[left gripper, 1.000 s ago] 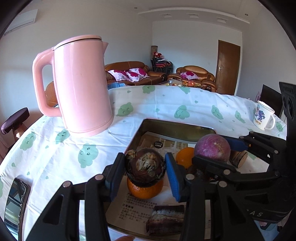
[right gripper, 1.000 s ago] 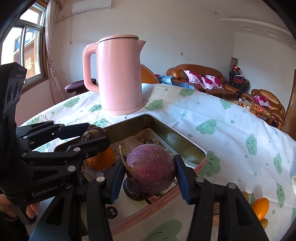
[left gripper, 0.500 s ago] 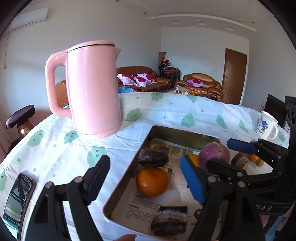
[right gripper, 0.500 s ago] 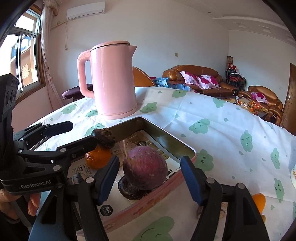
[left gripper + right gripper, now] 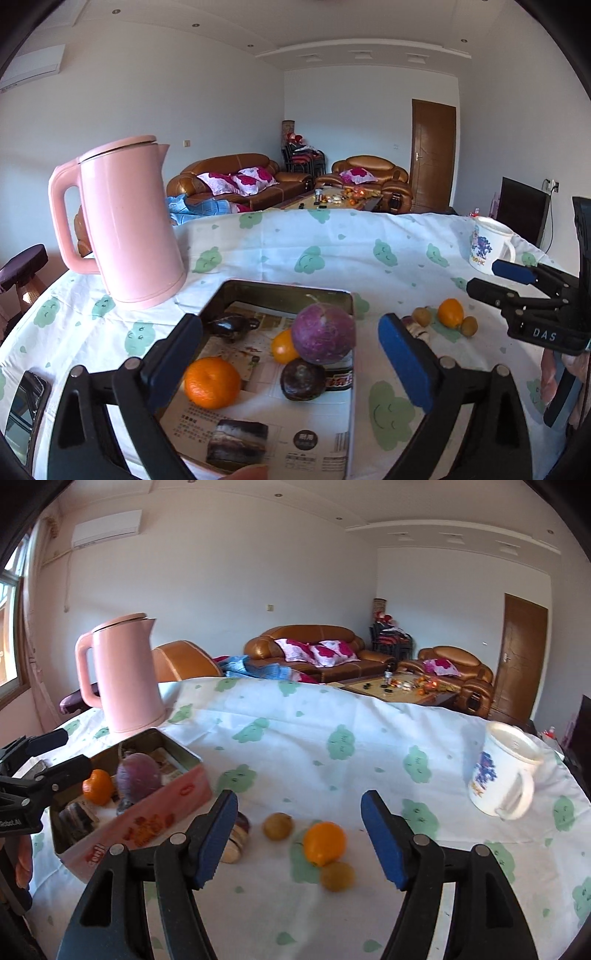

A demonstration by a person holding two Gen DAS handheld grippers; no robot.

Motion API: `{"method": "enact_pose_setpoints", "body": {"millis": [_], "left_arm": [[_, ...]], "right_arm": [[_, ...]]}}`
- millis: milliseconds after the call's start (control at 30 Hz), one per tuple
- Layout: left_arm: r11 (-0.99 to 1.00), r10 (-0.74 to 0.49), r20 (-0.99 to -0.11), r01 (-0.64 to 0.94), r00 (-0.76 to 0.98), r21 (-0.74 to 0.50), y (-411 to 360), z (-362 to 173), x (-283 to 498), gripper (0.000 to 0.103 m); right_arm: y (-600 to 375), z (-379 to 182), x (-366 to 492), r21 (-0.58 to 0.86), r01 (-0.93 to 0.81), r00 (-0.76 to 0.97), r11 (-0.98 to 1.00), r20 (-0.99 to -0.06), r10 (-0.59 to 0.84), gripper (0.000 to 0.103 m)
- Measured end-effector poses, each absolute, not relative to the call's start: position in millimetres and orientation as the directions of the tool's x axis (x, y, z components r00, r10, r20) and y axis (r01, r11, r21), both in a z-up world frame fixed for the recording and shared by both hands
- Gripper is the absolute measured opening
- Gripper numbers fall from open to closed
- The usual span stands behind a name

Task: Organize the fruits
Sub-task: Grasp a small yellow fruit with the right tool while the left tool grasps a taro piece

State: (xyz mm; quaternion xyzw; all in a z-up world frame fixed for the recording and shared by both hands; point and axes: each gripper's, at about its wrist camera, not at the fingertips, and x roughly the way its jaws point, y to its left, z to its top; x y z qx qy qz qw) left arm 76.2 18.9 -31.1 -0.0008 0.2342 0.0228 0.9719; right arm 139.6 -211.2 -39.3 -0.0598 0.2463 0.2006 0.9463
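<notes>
We see loose orange point(image 5: 324, 843) at 12 o'clock of right gripper point(image 5: 298, 836), jaws apart, empty; left gripper point(image 5: 290, 354) spread wide over tin point(image 5: 284, 291).

Rectangular metal tin point(image 5: 284, 291), paper-lined: round purple fruit point(image 5: 323, 333) resting on a dark brown round fruit point(image 5: 303, 379); orange tangerine point(image 5: 212, 382) at left; second orange fruit point(image 5: 282, 347) partly hidden behind the purple one; dark shrivelled item point(image 5: 232, 325) at the back; striped brown block point(image 5: 237, 441) in front.

Left gripper point(image 5: 290, 363): black frame, blue pads, jaws just opened wide, empty.

White tablecloth with green cloud faces point(image 5: 332, 251): tall pink electric kettle point(image 5: 122, 225); white printed mug point(image 5: 489, 245); loose orange fruit point(image 5: 450, 313) between two small brown fruits point(image 5: 422, 316).

Right gripper point(image 5: 498, 278), at the right edge, jaws apart.
</notes>
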Motion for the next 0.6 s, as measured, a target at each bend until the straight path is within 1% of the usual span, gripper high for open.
{"method": "enact_pose_setpoints", "body": {"millis": [200, 267, 333, 433, 500, 600], "left_arm": [[0.997, 0.015, -0.47, 0.023, 0.883, 0.075, -27, -35, 86, 0.098], [0.995, 0.005, -0.472, 0.042, 0.882, 0.088, -39, -36, 90, 0.098], [0.994, -0.001, -0.48, 0.055, 0.877, 0.099, -50, -39, 95, 0.098], [0.992, -0.011, -0.506, 0.074, 0.862, 0.105, -61, -45, 106, 0.098], [0.991, -0.016, -0.524, 0.083, 0.851, 0.104, -65, -49, 113, 0.098], [0.992, -0.027, -0.54, 0.091, 0.841, 0.093, -68, -52, 119, 0.098]], "right_arm": [[-242, -51, 149, 0.032, -0.342, 0.789, 0.939, -0.533, 0.306, 0.07], [-247, -58, 152, 0.05, -0.341, 0.768, 0.939, -0.561, 0.309, 0.07], [-250, -59, 152, 0.071, -0.344, 0.758, 0.936, -0.567, 0.322, 0.069], [-246, -66, 156, 0.062, -0.363, 0.718, 0.93, -0.618, 0.321, 0.063], [-243, -72, 162, 0.068, -0.374, 0.684, 0.925, -0.653, 0.324, 0.053], [-237, -80, 169, 0.068, -0.396, 0.637, 0.916, -0.698, 0.327, 0.051]]}}
